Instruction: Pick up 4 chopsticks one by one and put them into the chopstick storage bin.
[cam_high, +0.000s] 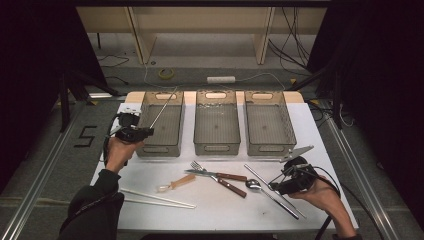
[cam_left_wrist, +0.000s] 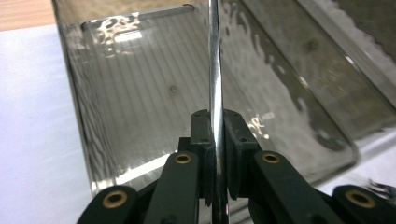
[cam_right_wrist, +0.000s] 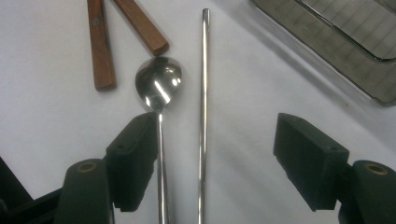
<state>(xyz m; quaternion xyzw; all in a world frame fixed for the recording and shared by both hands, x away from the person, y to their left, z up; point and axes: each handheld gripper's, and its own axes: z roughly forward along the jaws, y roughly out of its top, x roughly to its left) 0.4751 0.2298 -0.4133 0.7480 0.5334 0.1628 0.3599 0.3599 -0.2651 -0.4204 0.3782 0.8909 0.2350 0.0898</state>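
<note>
The left claw (cam_high: 148, 131) is clamped on a thin metal chopstick (cam_left_wrist: 215, 70), which pokes up and forward over the leftmost of three smoky plastic bins (cam_high: 161, 125) at the far side of the table (cam_high: 310, 130). In the left gripper view the rod runs straight up between the pads (cam_left_wrist: 237, 140), gripped near one end, with the bin floor beneath it.

The right claw (cam_right_wrist: 215, 154) is spread wide and hovers low over the second metal chopstick (cam_right_wrist: 203, 93), which lies flat on the table beside a steel spoon (cam_right_wrist: 158, 84). The spoon's stem passes close under one pad (cam_right_wrist: 133, 154), so a careless close could catch both pieces.

These rods look stiff, light and polished, so they are likely slippery and prone to roll or swivel in the grip. A hold near the middle would balance the loose one better than an end grip, and the pads should come down square on it alone, clear of the spoon.

Still on the table: a fork (cam_high: 199, 166) and knife (cam_high: 235, 188) with wooden handles, a pale wooden chopstick pair (cam_high: 160, 199), a small wooden spoon (cam_high: 176, 183) and metal tongs (cam_high: 298, 152) by the right bin (cam_high: 268, 125)
</note>
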